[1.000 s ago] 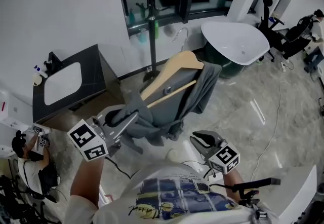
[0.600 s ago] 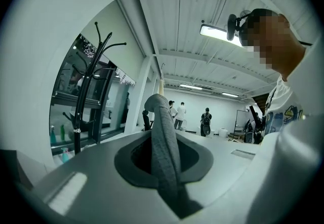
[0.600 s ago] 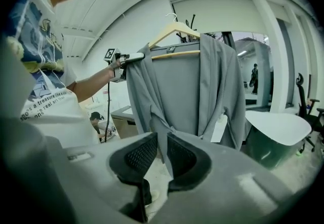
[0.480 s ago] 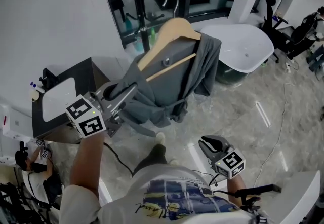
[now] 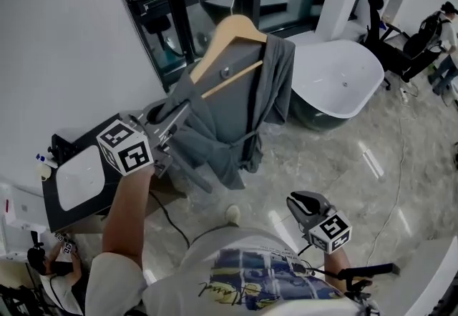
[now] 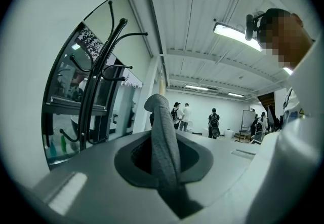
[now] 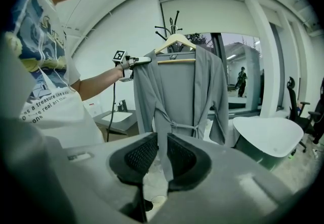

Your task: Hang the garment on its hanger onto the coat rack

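A grey robe (image 5: 229, 107) hangs on a wooden hanger (image 5: 225, 32) with a metal hook, held up in front of the dark window. My left gripper (image 5: 172, 118) is shut on a fold of the robe's shoulder; that grey fold (image 6: 164, 137) fills the gap between its pads. The black coat rack (image 6: 96, 91) with curved hooks stands just left of it. My right gripper (image 5: 299, 200) hangs low by my body, its jaws nearly together with nothing in them. Its camera shows the whole robe (image 7: 187, 96), the hanger (image 7: 174, 43) and the rack's top (image 7: 172, 23) behind.
A white bathtub (image 5: 336, 82) stands right of the robe. A dark vanity with a white basin (image 5: 79, 179) sits at the left against the wall. An office chair (image 5: 383, 28) is at the far right. Several people (image 6: 212, 122) stand far off.
My left gripper has lifted the robe and hanger higher and carried them toward the window and rack. The right gripper has stayed low by my body.
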`<state>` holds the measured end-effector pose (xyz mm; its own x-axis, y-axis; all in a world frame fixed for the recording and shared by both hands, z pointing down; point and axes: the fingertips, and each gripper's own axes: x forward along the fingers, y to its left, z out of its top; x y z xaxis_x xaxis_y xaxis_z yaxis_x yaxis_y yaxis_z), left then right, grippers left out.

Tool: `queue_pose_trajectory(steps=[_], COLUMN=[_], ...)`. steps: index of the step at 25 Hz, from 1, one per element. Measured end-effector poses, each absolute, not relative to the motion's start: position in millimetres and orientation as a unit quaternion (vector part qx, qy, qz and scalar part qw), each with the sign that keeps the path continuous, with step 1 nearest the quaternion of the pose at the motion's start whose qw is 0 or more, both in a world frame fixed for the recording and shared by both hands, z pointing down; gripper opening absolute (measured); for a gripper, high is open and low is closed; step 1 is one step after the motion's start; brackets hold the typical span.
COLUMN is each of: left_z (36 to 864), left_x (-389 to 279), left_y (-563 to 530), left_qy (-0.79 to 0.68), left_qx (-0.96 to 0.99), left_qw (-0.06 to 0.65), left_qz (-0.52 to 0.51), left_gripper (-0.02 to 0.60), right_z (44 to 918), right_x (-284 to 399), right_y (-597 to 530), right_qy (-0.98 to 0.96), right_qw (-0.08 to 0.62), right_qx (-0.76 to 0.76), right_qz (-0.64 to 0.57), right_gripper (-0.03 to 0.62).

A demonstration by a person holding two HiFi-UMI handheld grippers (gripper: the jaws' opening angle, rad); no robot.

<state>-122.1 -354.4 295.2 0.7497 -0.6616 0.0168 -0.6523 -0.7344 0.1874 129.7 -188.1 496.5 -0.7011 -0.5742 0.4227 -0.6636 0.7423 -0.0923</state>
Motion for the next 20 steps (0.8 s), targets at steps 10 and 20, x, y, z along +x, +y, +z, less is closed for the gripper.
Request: queue_pose_trajectory(steps=[10, 20], left_z=[312, 334], left_x=[-156, -187], left_y=[-458, -503], left_qy=[-0.379, -0.404], left_qx=[0.92, 0.908], left_qw=[0.099, 0.106], left_qz=[-0.027, -0.023], left_gripper=[0.04, 0.04], right_z=[494, 491], right_x=[123, 121], right_y=[-249, -279], right_qy=[-0.899, -0.893], right_qw=[0.187, 0.199], right_qx=[0.374, 0.384], right_qz=[0.129, 0.125], right_gripper=[0.061, 0.061])
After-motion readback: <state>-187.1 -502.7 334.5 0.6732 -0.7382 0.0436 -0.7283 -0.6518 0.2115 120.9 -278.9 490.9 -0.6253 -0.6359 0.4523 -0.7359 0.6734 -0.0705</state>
